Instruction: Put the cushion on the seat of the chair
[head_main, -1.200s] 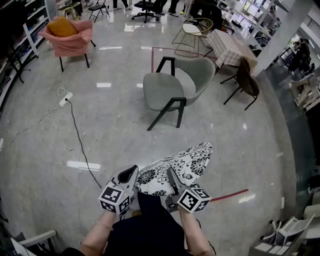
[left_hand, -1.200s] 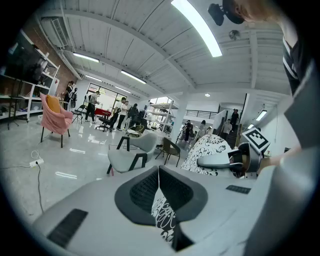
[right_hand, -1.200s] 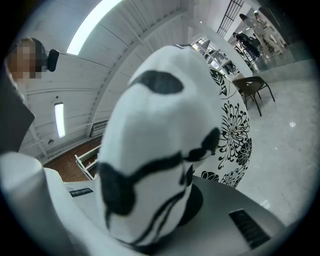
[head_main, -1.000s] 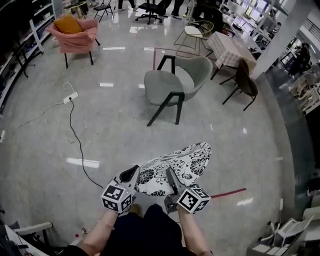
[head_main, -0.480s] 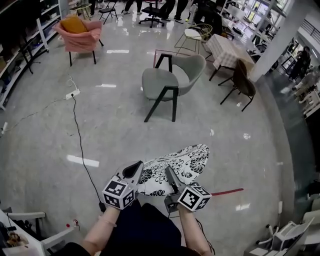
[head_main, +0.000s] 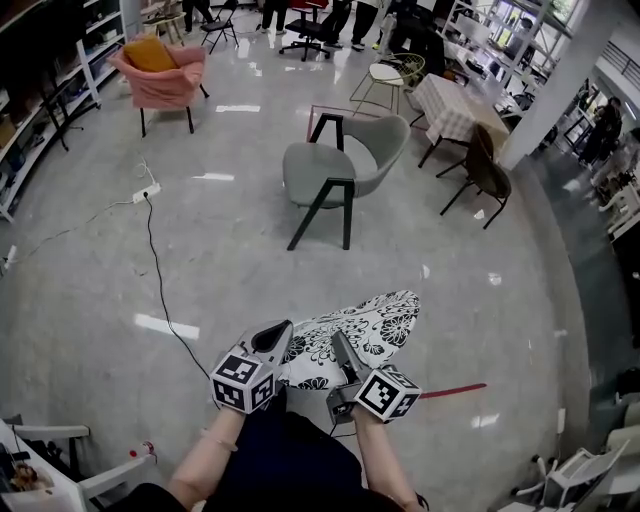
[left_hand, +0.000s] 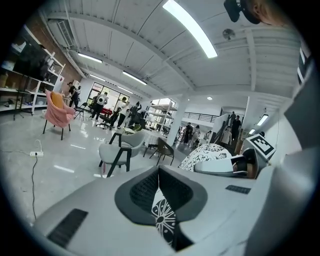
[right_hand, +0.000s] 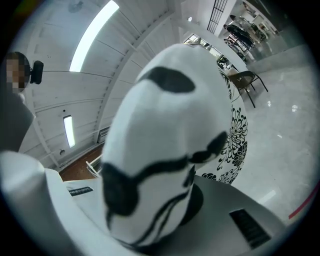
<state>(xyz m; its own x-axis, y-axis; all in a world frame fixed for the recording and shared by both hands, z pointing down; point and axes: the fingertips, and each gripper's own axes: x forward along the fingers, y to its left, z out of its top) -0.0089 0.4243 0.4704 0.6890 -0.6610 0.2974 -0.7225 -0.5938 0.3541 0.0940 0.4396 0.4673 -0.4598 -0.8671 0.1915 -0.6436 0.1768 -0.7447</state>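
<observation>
**Cushion in a two-gripper carry, chair not reached**

- The white soft fabric cushion with black floral print (head_main: 365, 325) hangs in the air near the person, over the glossy grey floor. It is well apart from the target.
- The left gripper (head_main: 276, 338) is clenched on a thin fold at the cushion's near-left edge. In the left gripper view, printed fabric (left_hand: 162, 220) shows pinched between the pads.
- The right gripper (head_main: 342, 350) is clenched on the near-right edge. In its own view the cushion (right_hand: 165, 135) bulges up over the jaws.
- My read on using two grips on one edge: it keeps the floppy cushion spread and roughly flat, so it can go down flat rather than crumpled.
- The grey upholstered tub chair with black legs (head_main: 335, 165) stands far centre. Its seat is bare and it has an open side towards the person, so the approach looks clear.
- A black cable (head_main: 160, 285) runs along the floor on the left, off the direct path.
- Task status: transport only, placement is not started.
</observation>
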